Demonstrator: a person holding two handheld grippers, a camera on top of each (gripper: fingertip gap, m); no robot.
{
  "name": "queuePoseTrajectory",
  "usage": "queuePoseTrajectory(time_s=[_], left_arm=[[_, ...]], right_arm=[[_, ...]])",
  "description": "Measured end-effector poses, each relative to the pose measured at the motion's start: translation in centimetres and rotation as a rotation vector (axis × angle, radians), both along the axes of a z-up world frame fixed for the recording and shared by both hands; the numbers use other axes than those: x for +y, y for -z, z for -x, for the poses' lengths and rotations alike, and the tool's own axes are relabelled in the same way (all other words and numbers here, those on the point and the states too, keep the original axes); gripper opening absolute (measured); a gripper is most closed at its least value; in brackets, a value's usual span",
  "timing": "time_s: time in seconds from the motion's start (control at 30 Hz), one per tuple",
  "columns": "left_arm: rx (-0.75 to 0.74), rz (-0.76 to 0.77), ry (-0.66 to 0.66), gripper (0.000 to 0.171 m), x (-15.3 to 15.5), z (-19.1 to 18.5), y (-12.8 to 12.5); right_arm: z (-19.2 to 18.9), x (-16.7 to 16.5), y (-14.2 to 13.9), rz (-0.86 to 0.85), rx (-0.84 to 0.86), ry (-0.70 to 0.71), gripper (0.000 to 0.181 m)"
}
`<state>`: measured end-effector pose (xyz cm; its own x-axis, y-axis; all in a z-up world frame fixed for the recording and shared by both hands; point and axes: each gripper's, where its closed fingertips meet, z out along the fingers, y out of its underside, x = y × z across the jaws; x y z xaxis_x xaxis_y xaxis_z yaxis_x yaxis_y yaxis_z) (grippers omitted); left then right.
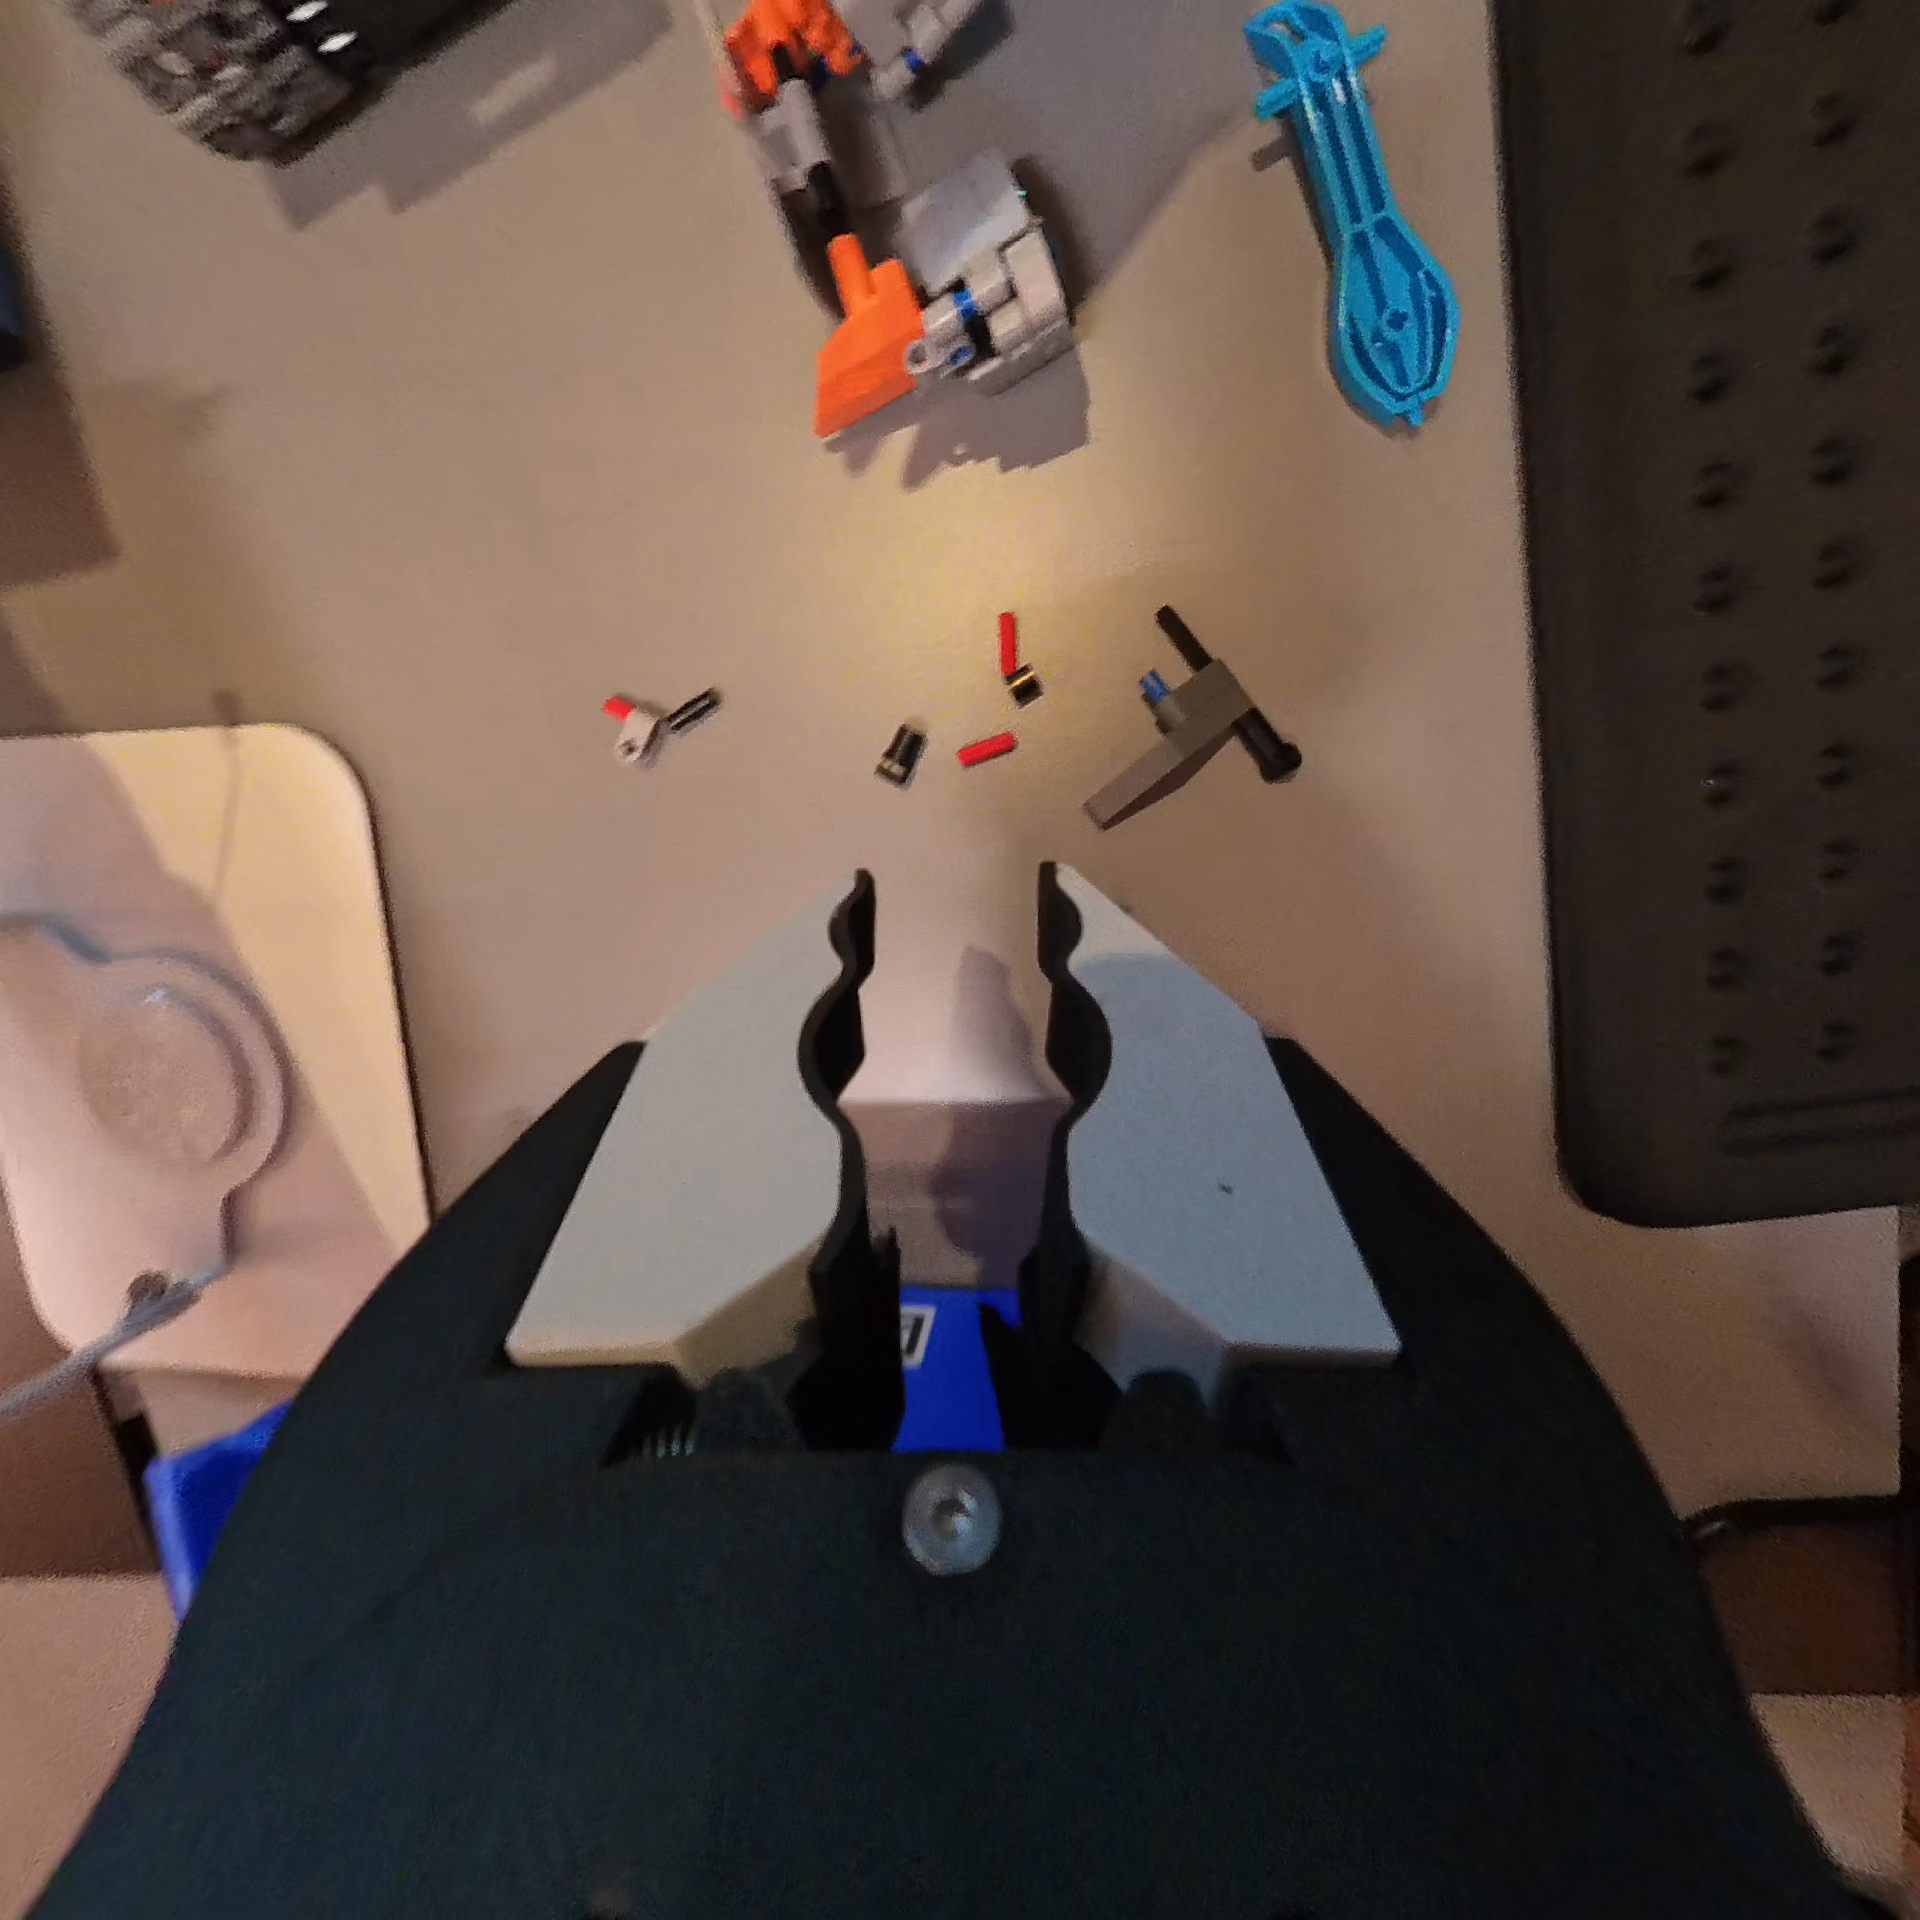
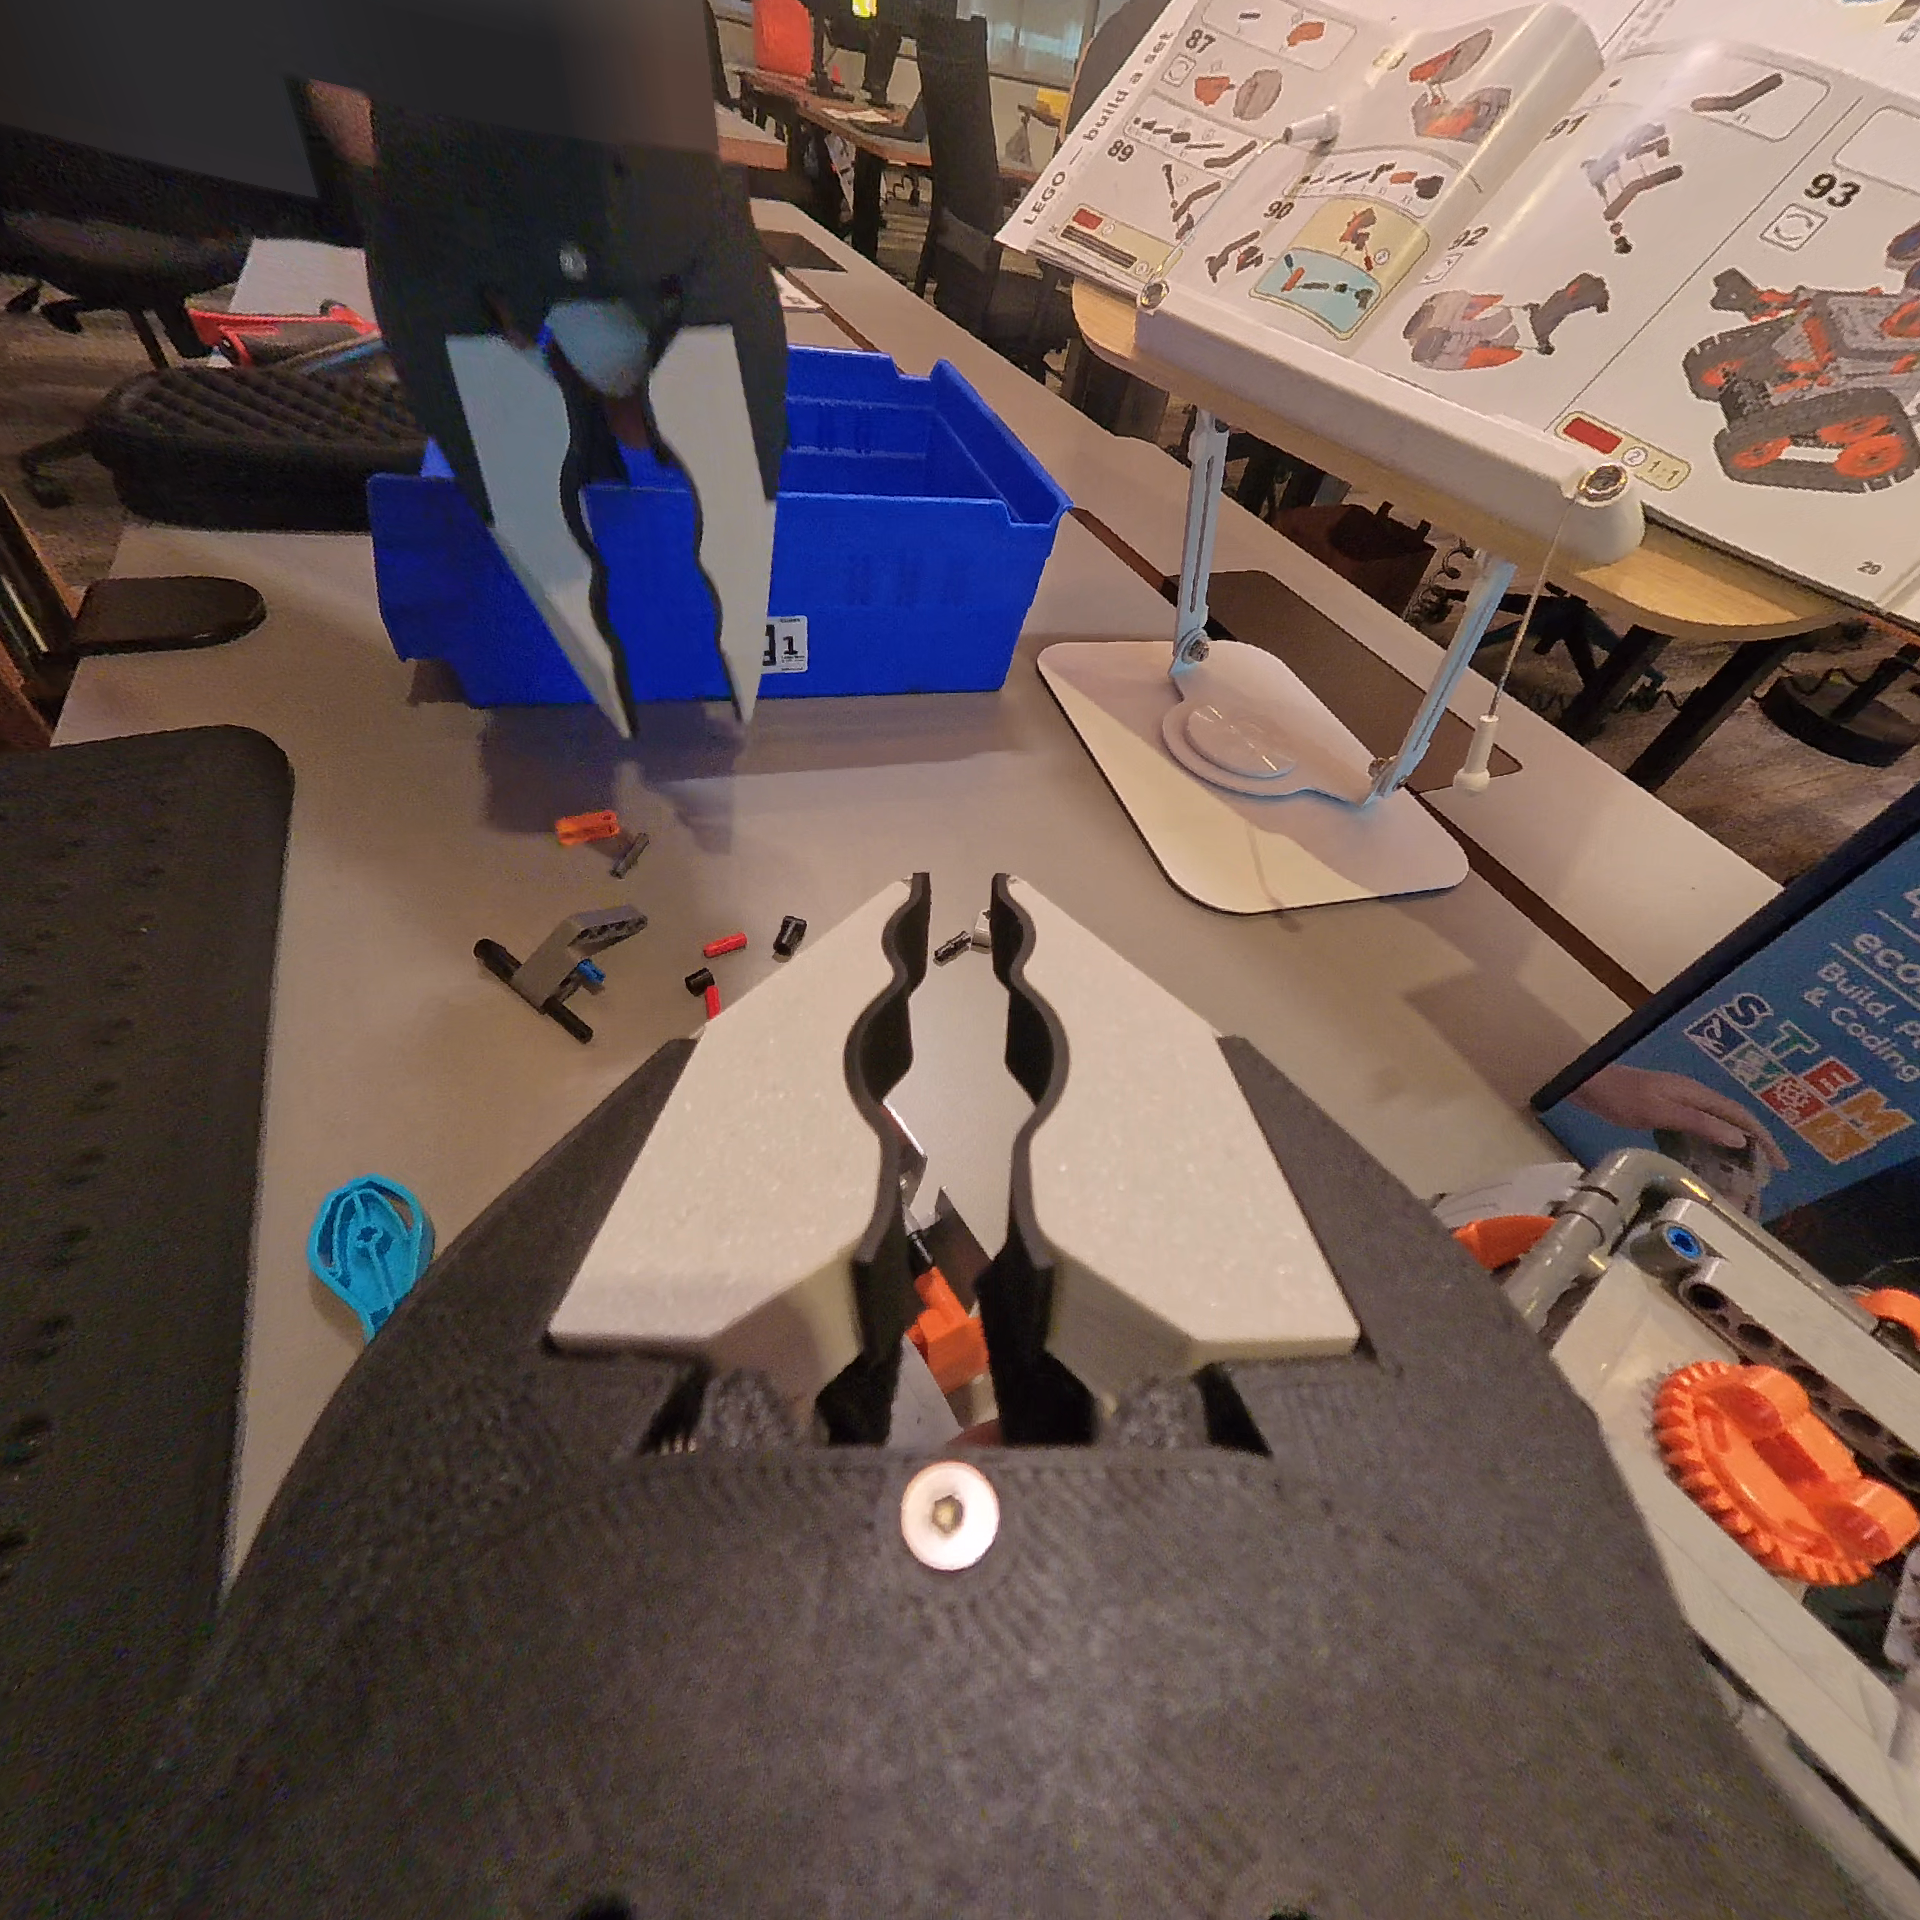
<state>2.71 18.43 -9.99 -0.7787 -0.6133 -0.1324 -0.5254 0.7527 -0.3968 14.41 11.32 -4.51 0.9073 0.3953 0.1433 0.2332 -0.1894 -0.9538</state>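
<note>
— What lies nearest your left gripper [image 1: 956, 883]?

— A scatter of small building-toy parts on the beige table [image 1: 416, 520]. My left gripper hangs above it with its fingers spread and nothing between them. Just ahead of the tips are a short black pin [image 1: 900, 753] and a red pin [image 1: 985, 749]; a second red pin [image 1: 1008, 641] lies a little beyond.

— And to either side?

— To the right, a grey angled beam on a black axle [image 1: 1195, 727]. To the left, well apart, a small grey connector with red and black ends [image 1: 655, 722].

— Your right gripper [image 2: 961, 883]?

— Low over the table, fingers a narrow gap apart and gripping nothing. A small black-and-grey piece [image 2: 961, 940] shows through the gap on the table.

— Farther out?

— An orange-and-grey model [image 1: 914, 260], and a blue separator tool [image 1: 1361, 239] beside a black mat [image 1: 1714, 623]. From the right wrist view, a blue bin [image 2: 914, 540] stands behind my left gripper, and an open instruction booklet [image 2: 1507, 239] rests on a white stand [image 2: 1278, 831].
</note>
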Motion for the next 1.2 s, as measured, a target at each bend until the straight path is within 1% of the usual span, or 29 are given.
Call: queuePoseTrajectory(time_s=[0.17, 0.33, 0.63, 0.7, 0.87, 0.93, 0.97, 1.07, 1.2], left_arm=[[-0.062, -0.011, -0.089, 0.028, 3.2, 1.2, -3.2], [-0.112, -0.034, -0.160, 0.028, 5.6, 2.8, -5.3], [-0.136, -0.079, -0.232, 0.028, 8.2, 4.9, -6.5], [-0.132, -0.089, -0.262, 0.028, 9.5, 5.5, -6.9], [-0.127, -0.103, -0.378, 0.028, 14.1, 7.4, -7.9], [-0.120, -0.106, -0.430, 0.028, 16.1, 8.1, -7.7], [-0.125, -0.131, -0.459, 0.029, 17.4, 8.4, -7.5], [-0.110, -0.152, -0.510, 0.031, 19.9, 9.2, -6.2], [-0.050, -0.173, -0.507, 0.035, 20.8, 9.7, -3.5]], right_arm=[[0.1, 0.0, -0.1, 0.000, -0.004, 0.000, 0.009], [0.1, 0.1, 0.1, 0.007, -0.008, 0.002, 0.009], [0.0, 0.1, 0.2, 0.014, -0.017, 0.013, 0.009], [-0.1, 0.0, 0.1, 0.011, -0.015, 0.016, 0.009], [0.0, 0.0, 0.0, 0.008, -0.015, 0.015, 0.009], [0.0, 0.0, 0.1, 0.014, -0.015, 0.014, 0.009], [0.0, 0.1, 0.3, 0.019, -0.015, 0.015, 0.009], [-0.3, 0.3, 0.7, 0.032, -0.010, 0.021, 0.009], [-0.7, 0.5, 1.4, 0.052, -0.003, 0.032, 0.009]])
